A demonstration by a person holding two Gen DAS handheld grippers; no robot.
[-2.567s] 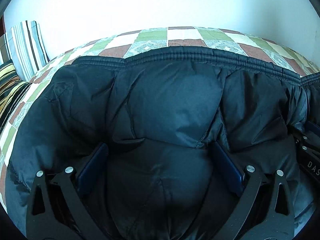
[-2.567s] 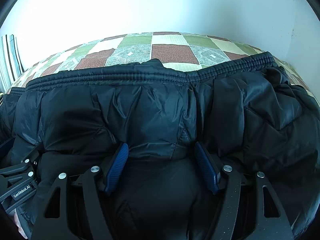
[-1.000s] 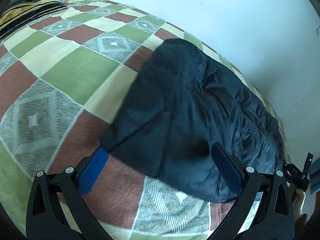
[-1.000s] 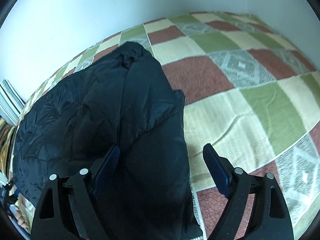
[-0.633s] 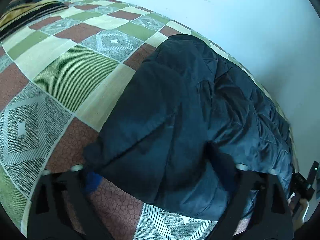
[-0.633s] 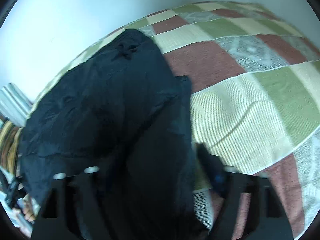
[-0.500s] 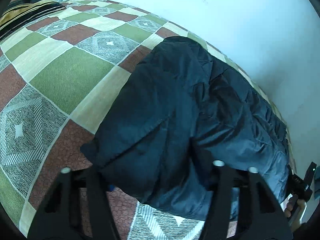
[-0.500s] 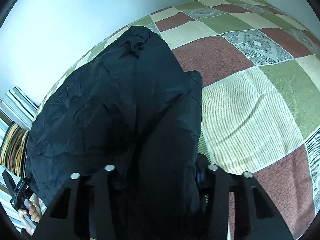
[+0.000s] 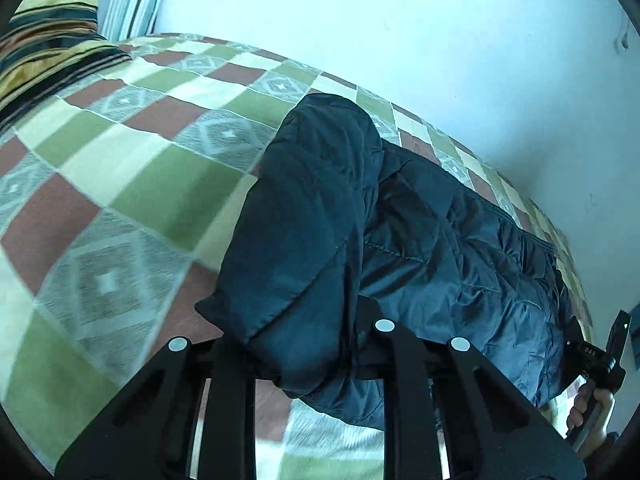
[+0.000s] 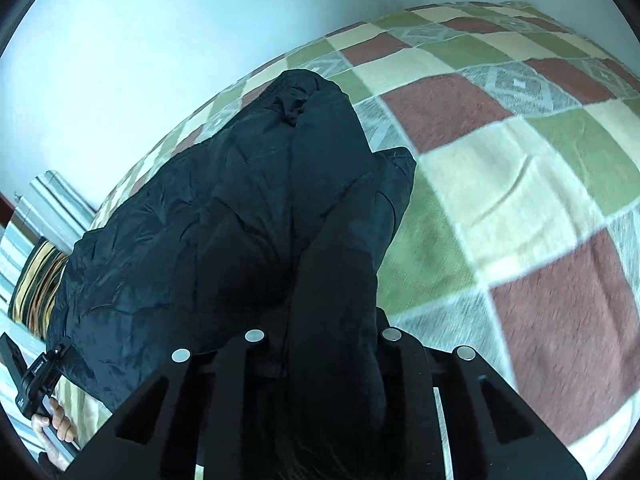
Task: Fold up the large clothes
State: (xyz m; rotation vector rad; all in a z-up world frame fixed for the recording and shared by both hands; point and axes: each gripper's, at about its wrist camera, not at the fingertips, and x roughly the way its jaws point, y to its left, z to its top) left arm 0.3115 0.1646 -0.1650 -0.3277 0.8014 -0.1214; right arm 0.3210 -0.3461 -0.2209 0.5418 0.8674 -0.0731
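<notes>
A black puffer jacket [image 9: 320, 220] lies folded into a long bundle across the checked blanket [image 9: 120, 184]. In the left wrist view my left gripper [image 9: 304, 340] has one end of the bundle bunched between its jaws, which are closing; the pads are hidden under the fabric. In the right wrist view the jacket [image 10: 240, 220] runs away to the left, and my right gripper [image 10: 324, 332] is closing on the other end, with a thick fold squeezed between its fingers. Each view shows the other gripper at the far end, held in a hand [image 9: 588, 412] [image 10: 56, 424].
Striped pillows [image 9: 52, 40] are stacked at the head of the bed, also seen as striped pillows [image 10: 36, 272] in the right wrist view. A white wall [image 9: 400, 40] runs along the far side. Bare blanket [image 10: 520, 180] spreads out beyond each end of the jacket.
Both grippers stood wide open around the jacket's ends a second ago. Their jaws have since drawn in on the fabric, and the left end has risen slightly off the blanket.
</notes>
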